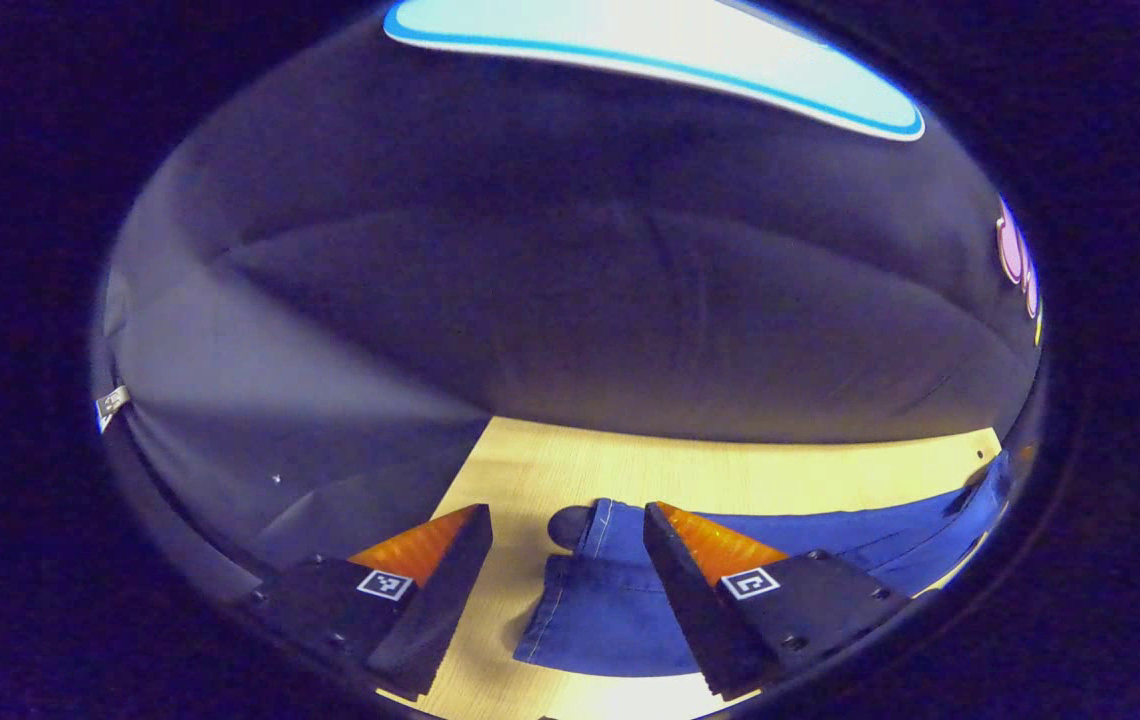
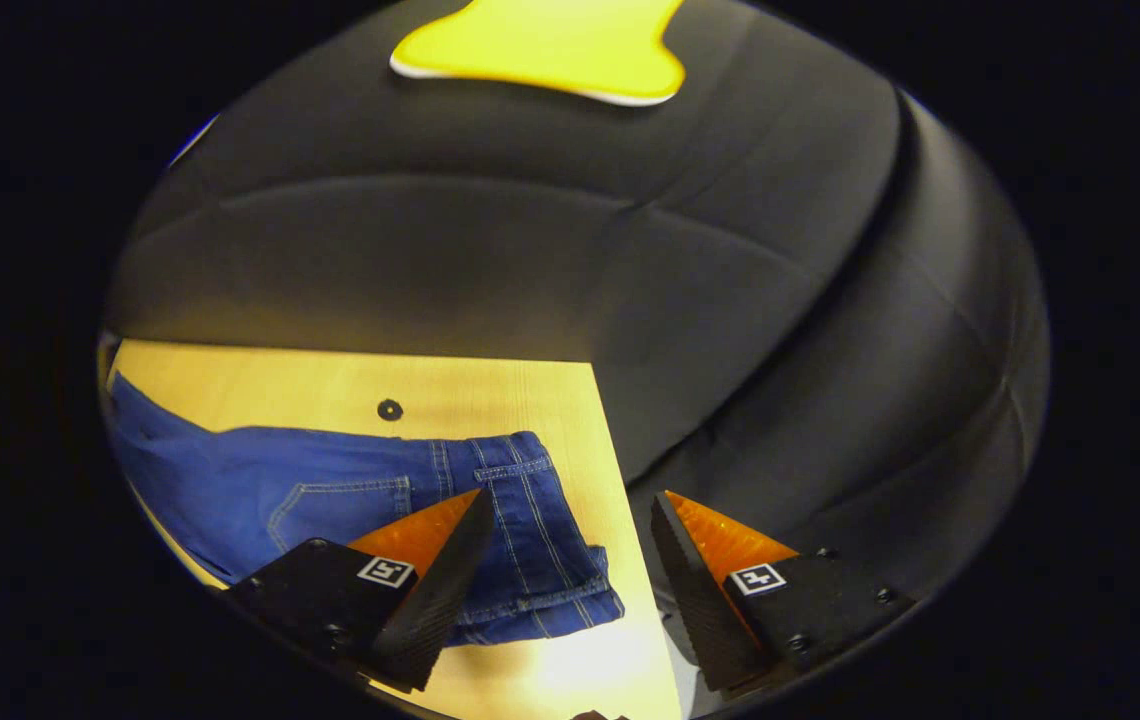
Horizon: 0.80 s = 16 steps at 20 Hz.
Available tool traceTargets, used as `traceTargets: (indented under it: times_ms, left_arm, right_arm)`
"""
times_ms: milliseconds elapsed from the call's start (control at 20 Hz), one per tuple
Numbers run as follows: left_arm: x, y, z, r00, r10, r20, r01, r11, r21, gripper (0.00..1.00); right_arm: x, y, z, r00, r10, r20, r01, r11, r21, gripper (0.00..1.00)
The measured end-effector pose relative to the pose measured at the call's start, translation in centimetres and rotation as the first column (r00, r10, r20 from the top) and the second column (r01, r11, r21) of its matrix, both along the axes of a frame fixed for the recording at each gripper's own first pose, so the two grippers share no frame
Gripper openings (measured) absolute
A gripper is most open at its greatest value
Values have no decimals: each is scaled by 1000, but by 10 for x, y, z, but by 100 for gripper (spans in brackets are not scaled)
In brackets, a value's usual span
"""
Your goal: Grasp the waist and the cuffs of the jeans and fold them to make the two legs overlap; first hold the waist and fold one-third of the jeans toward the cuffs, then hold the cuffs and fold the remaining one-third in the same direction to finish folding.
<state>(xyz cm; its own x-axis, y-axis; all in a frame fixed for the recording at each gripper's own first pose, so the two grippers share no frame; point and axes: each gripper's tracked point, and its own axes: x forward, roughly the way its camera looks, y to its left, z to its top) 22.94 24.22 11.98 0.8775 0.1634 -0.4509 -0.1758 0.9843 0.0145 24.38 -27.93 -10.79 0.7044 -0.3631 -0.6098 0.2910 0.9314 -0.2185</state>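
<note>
Blue denim jeans (image 1: 620,610) lie flat on the pale wooden table (image 1: 730,465), stretched lengthwise across its surface. In the left gripper view, the left gripper (image 1: 565,600) hangs over the cuff end, jaws spread wide, one hem with pale stitching lying between the fingers and touching neither. In the right gripper view, the right gripper (image 2: 570,590) stands over the waist end (image 2: 530,540) near the table's edge, jaws likewise apart and holding nothing. A small dark round mark (image 2: 389,409) sits on the table beyond the jeans.
</note>
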Motion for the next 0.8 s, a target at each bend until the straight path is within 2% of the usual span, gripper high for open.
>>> traceTargets:
  times_ms: [100, 250, 400, 500, 600, 700, 800]
  left_arm:
    - [-21, -4, 20, 997, 20, 76, -21, 1000, 13, 96]
    - [-49, -11, 25, 987, 41, 155, -46, 999, 28, 96]
    - [-81, -34, 25, 983, -2, 186, -12, 997, 76, 96]
    - [-103, -60, 24, 981, -39, 192, 16, 993, 118, 96]
    - [-125, -93, 22, 977, -74, 201, 54, 993, 104, 96]
    - [-148, -121, 19, 974, -100, 202, 89, 994, 63, 95]
    - [-159, -145, 15, 973, -131, 190, 125, 991, 40, 96]
  right_arm:
    - [-18, 7, 5, 999, -21, 48, 21, 1000, 3, 98]
    - [-40, 18, -4, 992, -75, 98, 70, 996, 58, 98]
    - [-52, 21, -22, 988, -120, 101, 109, 988, 107, 98]
    - [-53, 22, -28, 975, -174, 139, 149, 974, 170, 98]
    - [-58, 15, -44, 953, -261, 153, 218, 943, 250, 98]
    - [-57, 11, -60, 927, -346, 148, 280, 897, 342, 98]
    - [-58, 2, -70, 898, -415, 144, 334, 859, 388, 99]
